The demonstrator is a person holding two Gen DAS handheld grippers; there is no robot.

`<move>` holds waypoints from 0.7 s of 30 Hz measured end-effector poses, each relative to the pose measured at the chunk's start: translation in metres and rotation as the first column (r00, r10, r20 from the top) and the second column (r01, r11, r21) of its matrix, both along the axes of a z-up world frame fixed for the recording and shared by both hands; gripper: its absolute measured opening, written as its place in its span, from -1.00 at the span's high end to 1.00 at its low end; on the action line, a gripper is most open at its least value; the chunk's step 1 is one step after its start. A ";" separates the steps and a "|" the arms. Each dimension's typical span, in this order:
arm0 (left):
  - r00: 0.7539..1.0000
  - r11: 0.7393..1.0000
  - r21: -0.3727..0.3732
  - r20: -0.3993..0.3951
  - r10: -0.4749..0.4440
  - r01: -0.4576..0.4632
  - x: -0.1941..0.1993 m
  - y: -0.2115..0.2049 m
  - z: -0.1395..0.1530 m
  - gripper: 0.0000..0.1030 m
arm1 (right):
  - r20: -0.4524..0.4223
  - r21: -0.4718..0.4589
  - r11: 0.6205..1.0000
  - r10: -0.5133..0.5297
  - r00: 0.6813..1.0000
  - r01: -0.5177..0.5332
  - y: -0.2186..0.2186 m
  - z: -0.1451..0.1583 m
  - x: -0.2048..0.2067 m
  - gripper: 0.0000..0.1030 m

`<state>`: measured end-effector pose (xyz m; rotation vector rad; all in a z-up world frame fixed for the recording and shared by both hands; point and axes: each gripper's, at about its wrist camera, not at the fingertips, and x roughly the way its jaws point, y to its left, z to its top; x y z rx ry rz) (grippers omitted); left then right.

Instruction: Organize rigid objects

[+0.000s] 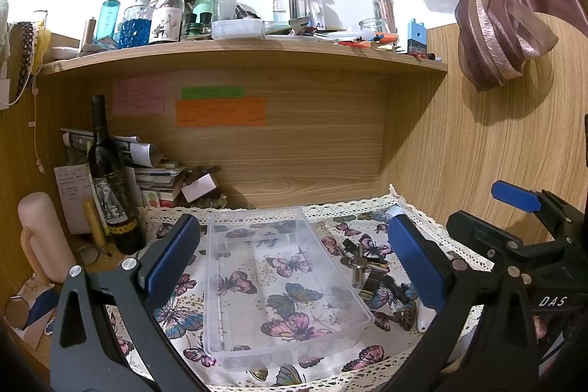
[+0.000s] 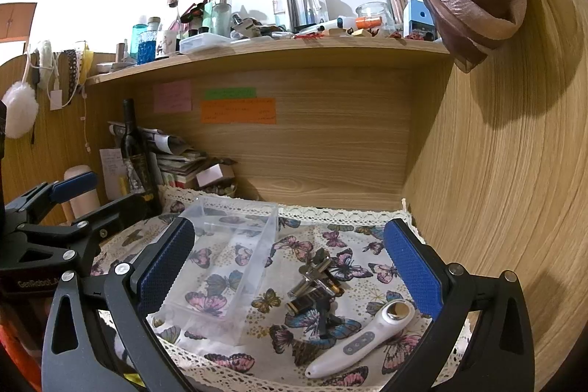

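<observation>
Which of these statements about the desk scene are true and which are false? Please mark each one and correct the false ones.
1. The clear plastic tray holds nothing. True.
2. The white handheld device lies inside the tray. False: it lies on the butterfly cloth, outside the tray.
3. The left tongs and the right tongs are both open and hold nothing. True.
4. The dark wine bottle lies flat on the cloth. False: it stands upright beside the cloth, near the stacked papers.
5. The small pile of metal pieces lies on the cloth between the tray and the white device. True.
</observation>
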<state>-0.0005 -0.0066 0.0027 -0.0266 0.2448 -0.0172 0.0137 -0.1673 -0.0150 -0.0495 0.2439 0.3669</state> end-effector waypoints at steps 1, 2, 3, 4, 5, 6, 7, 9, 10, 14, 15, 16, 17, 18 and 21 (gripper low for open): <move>1.000 1.000 0.001 0.000 0.000 0.000 0.000 0.000 0.000 -1.00 | 0.000 0.000 1.000 0.000 1.000 0.000 0.000 0.000 0.000 -1.00; 1.000 1.000 0.001 0.000 0.000 0.000 0.000 0.000 0.000 -1.00 | 0.000 0.000 1.000 0.000 1.000 0.000 0.000 0.000 0.000 -1.00; 1.000 1.000 0.002 0.001 0.001 -0.001 0.001 0.000 0.000 -1.00 | 0.000 0.000 1.000 0.001 1.000 -0.001 0.000 0.000 0.000 -1.00; 1.000 1.000 0.002 0.002 0.000 0.000 0.000 0.000 0.000 -1.00 | -0.001 0.000 1.000 0.000 1.000 0.000 0.000 0.000 0.000 -1.00; 1.000 1.000 0.002 0.003 0.000 0.000 0.000 0.000 0.000 -1.00 | 0.000 0.000 1.000 0.001 1.000 -0.001 0.000 0.000 0.000 -1.00; 1.000 1.000 0.002 0.003 0.000 0.000 0.000 0.000 0.000 -1.00 | 0.000 0.001 1.000 0.000 1.000 0.000 0.000 0.000 0.000 -1.00; 1.000 1.000 0.003 0.003 0.000 0.000 0.001 0.000 0.000 -1.00 | 0.000 0.001 1.000 -0.001 1.000 0.001 0.000 0.000 0.000 -1.00; 1.000 1.000 0.002 0.004 -0.002 0.002 0.001 0.000 0.001 -1.00 | -0.001 0.001 1.000 0.000 1.000 0.000 0.000 0.001 0.001 -1.00; 1.000 1.000 0.001 0.004 -0.003 0.003 0.001 0.000 0.001 -1.00 | -0.001 0.001 1.000 0.000 1.000 0.000 0.000 0.000 0.001 -1.00; 1.000 1.000 -0.012 0.002 -0.022 0.022 0.002 0.003 0.001 -1.00 | 0.001 0.000 1.000 -0.005 1.000 0.005 0.000 0.000 0.001 -1.00; 0.999 0.999 -0.019 -0.004 -0.038 0.037 0.003 0.004 0.001 -1.00 | 0.001 0.001 1.000 -0.008 1.000 0.008 0.000 0.000 0.002 -1.00; 0.999 0.999 -0.023 -0.009 -0.047 0.046 0.004 0.005 0.000 -1.00 | -0.004 0.002 1.000 -0.014 1.000 0.014 0.000 -0.001 0.004 -1.00; 0.999 0.998 -0.027 -0.013 -0.052 0.052 0.004 0.005 -0.001 -1.00 | -0.009 0.002 1.000 -0.014 1.000 0.014 0.000 -0.002 0.006 -1.00; 0.998 0.998 -0.028 -0.015 -0.054 0.054 0.004 0.005 -0.002 -1.00 | -0.013 0.003 1.000 -0.013 1.000 0.014 0.000 -0.003 0.007 -1.00; 0.999 0.999 -0.020 -0.023 -0.044 0.044 0.006 0.007 -0.005 -0.87 | -0.029 0.004 1.000 -0.016 0.999 0.016 0.000 -0.008 0.013 -1.00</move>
